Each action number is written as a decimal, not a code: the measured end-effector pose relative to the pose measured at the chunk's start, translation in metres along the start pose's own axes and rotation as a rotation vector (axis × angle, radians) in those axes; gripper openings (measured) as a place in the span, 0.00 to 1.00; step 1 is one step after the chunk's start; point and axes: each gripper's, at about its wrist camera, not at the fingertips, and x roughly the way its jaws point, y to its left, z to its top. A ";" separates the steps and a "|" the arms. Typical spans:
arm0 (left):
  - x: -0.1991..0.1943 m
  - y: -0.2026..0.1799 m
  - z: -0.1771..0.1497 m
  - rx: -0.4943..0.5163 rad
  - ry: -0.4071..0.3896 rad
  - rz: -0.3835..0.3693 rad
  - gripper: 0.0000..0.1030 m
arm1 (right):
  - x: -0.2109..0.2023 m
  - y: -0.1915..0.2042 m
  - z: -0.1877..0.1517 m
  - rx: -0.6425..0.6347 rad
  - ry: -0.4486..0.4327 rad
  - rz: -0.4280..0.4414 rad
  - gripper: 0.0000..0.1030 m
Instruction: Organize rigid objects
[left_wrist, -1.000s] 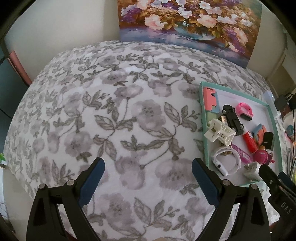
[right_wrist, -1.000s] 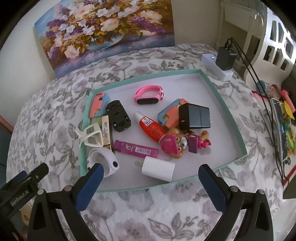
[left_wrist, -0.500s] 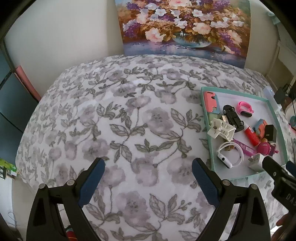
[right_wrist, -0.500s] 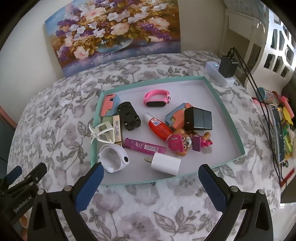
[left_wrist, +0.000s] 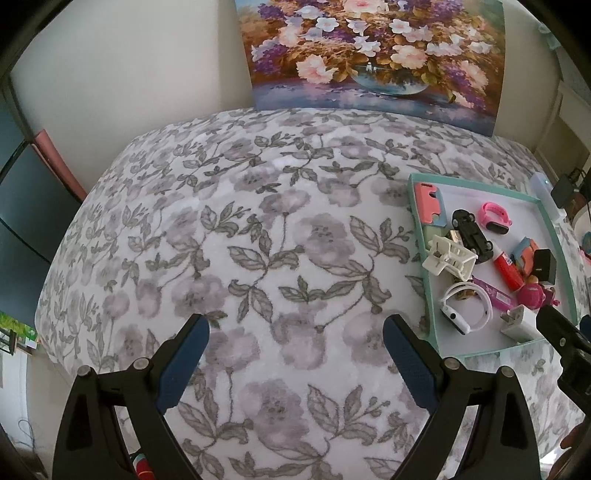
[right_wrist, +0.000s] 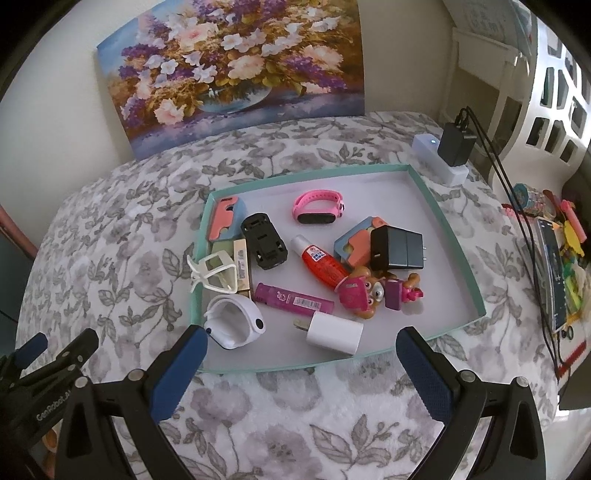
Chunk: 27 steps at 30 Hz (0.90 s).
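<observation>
A teal-rimmed tray (right_wrist: 453, 236) on the flowered cloth holds several small objects: a pink band (right_wrist: 319, 206), a black toy car (right_wrist: 264, 240), a red tube (right_wrist: 320, 263), a black charger (right_wrist: 397, 248), a pink puppy toy (right_wrist: 364, 290), a purple tube (right_wrist: 293, 300), a white plug (right_wrist: 335, 332), a white watch (right_wrist: 234, 322) and a white plastic frame (right_wrist: 214, 271). My right gripper (right_wrist: 301, 363) hangs open above the tray's near edge. My left gripper (left_wrist: 295, 356) is open over bare cloth, left of the tray (left_wrist: 415, 221).
A flower painting (right_wrist: 236, 70) leans on the wall behind the table. A white power strip with a black adapter (right_wrist: 454, 146) and cables lies at the back right. Colourful clutter (right_wrist: 557, 258) lines the right edge. The cloth (left_wrist: 240, 240) left of the tray is bare.
Both grippers have drawn back and up, so the tray and table look smaller and farther. Nothing in the tray has moved, and both grippers stay open.
</observation>
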 end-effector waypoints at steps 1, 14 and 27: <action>0.000 0.000 0.000 0.000 0.001 0.001 0.93 | 0.000 0.000 0.000 -0.002 -0.001 0.001 1.00; 0.003 0.003 0.001 -0.004 0.011 0.007 0.93 | 0.000 0.002 0.000 -0.005 0.001 0.000 1.00; 0.004 0.002 0.000 0.000 0.015 0.006 0.93 | 0.001 0.002 0.001 -0.017 0.009 0.003 1.00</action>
